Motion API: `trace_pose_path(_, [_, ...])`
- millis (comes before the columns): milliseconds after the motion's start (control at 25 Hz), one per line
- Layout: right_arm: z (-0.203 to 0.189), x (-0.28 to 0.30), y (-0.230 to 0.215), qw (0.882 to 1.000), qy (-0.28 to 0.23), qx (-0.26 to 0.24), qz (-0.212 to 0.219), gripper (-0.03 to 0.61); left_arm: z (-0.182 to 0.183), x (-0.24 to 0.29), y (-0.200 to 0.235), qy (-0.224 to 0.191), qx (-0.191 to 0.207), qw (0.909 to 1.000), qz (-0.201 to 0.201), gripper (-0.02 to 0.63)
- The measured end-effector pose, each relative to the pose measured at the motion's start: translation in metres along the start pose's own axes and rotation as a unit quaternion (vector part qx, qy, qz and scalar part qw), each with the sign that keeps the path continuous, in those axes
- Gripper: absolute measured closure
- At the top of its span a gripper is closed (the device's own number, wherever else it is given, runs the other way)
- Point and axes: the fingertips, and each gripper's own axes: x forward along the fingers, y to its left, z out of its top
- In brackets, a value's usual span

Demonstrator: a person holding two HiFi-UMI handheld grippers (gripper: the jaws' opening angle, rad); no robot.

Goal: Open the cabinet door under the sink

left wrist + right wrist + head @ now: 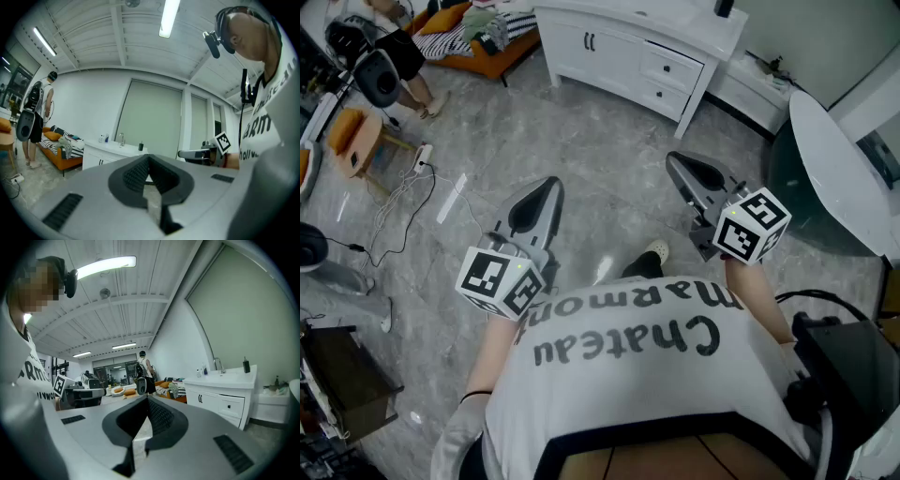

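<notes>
A white sink cabinet (628,52) stands at the far side of the room, with double doors (589,42) at its left and two drawers (667,77) at its right. The doors are closed. It also shows in the left gripper view as the cabinet (105,157) and in the right gripper view as the cabinet (220,399), a faucet on top. My left gripper (546,187) and right gripper (673,161) are both shut and empty, held level in front of my chest, well short of the cabinet. The jaws meet at the tips (149,157) (146,397).
An orange sofa with striped cloth (478,37) sits left of the cabinet. A person (394,66) stands at far left near cables (403,202) on the grey floor. A round white table (844,178) is at right. My shoe (654,253) shows between the grippers.
</notes>
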Motion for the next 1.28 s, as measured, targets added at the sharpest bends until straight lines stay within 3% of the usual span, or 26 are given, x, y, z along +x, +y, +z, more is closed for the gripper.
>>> trace_pose_path(440, [0.001,0.008,0.007,1.0,-0.004,-0.009,0.009,0.569,0.002,-0.005,0.003,-0.002,0.032,0.9994,0.015,0.606])
trace_pose_path(760, [0.004,0.014,0.002,1.0,-0.024,0.012,0.003,0.569,0.017,-0.01,0.01,-0.063,-0.042,0.9971,0.007,0.606])
trace_pose_path(920, [0.013,0.046,0.004,1.0,-0.017,0.009,0.011,0.569,0.023,-0.001,0.037,-0.053,-0.034,0.998,0.013,0.606])
trace_pose_path(1160, [0.025,0.095,-0.011,0.999,-0.027,0.022,0.036,0.569,0.034,0.022,0.076,-0.071,-0.04,0.9962,0.029,0.606])
trace_pose_path(1280, [0.026,0.118,-0.027,0.999,-0.027,0.013,0.039,0.569,0.034,0.035,0.087,-0.072,-0.04,0.9965,0.016,0.606])
